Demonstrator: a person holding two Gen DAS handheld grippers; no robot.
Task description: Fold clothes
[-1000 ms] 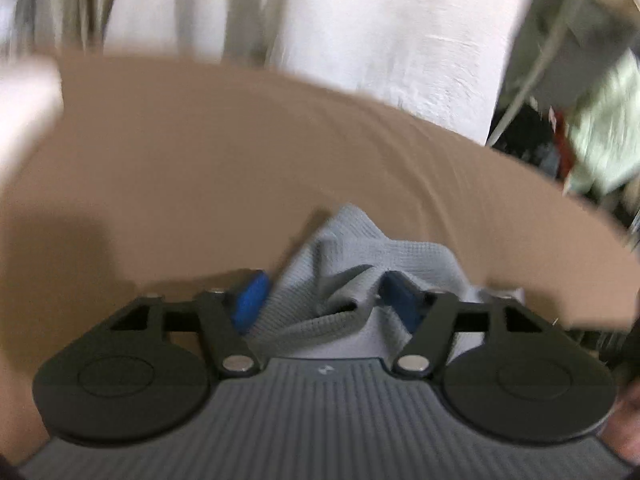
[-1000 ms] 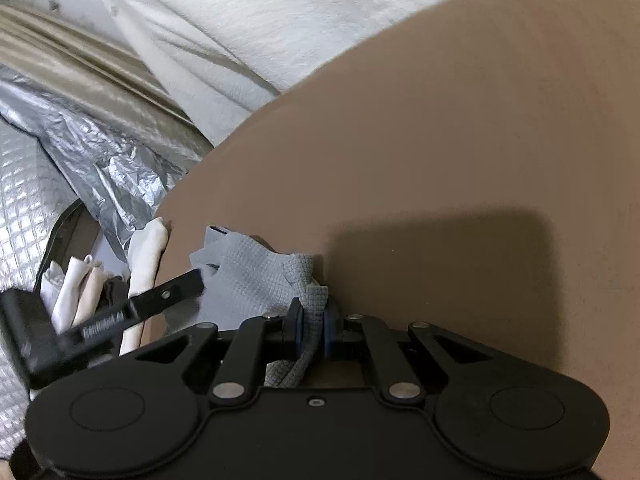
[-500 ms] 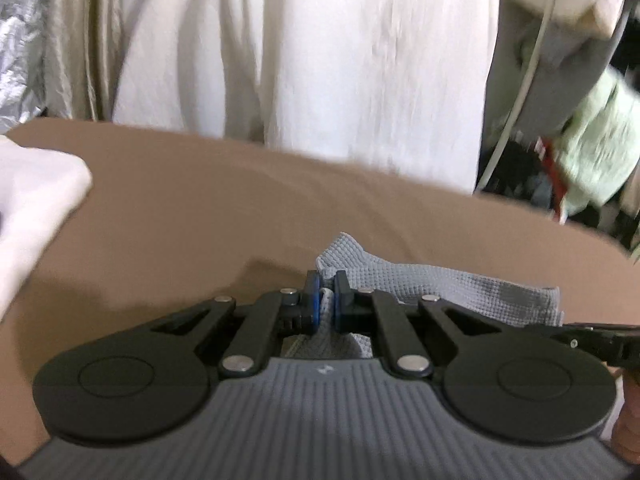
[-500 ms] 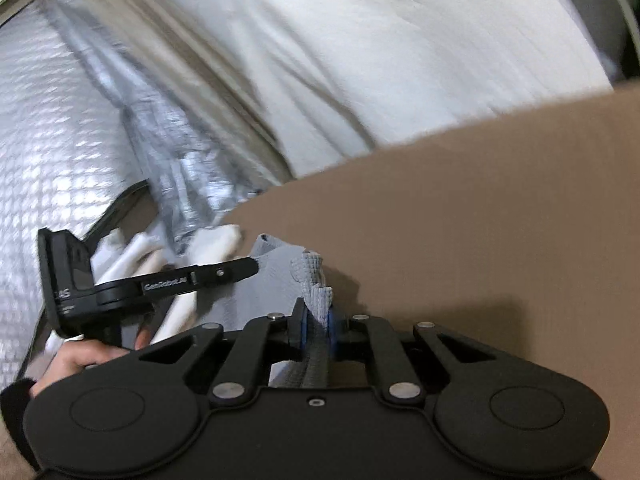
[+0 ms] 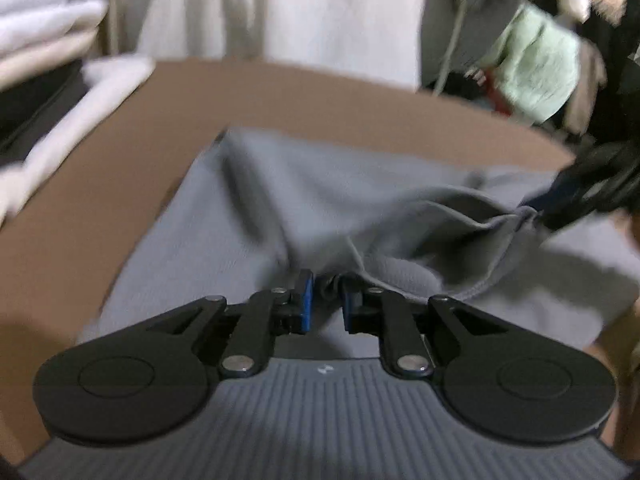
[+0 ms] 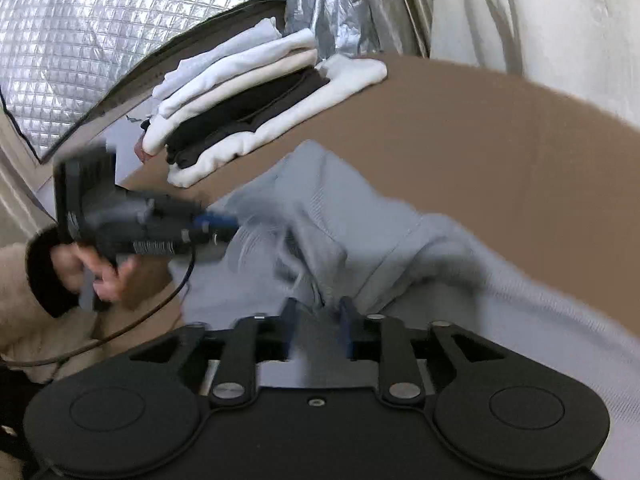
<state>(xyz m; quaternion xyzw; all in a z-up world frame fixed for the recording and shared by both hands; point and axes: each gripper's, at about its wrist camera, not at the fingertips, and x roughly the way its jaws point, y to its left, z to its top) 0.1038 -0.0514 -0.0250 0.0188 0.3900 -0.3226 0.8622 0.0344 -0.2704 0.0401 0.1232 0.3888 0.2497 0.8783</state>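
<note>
Left gripper: blue pads parting slightly, a pinch of the grey garment bunched between them. Right gripper: jaws opening, grey cloth between them but seemingly no longer pressed. The garment lies rumpled across the brown table, near edge toward the grippers. To do this well, I'd judge: drop both corners level, then smooth the ridge flat. The folded stack waits far left.
</note>
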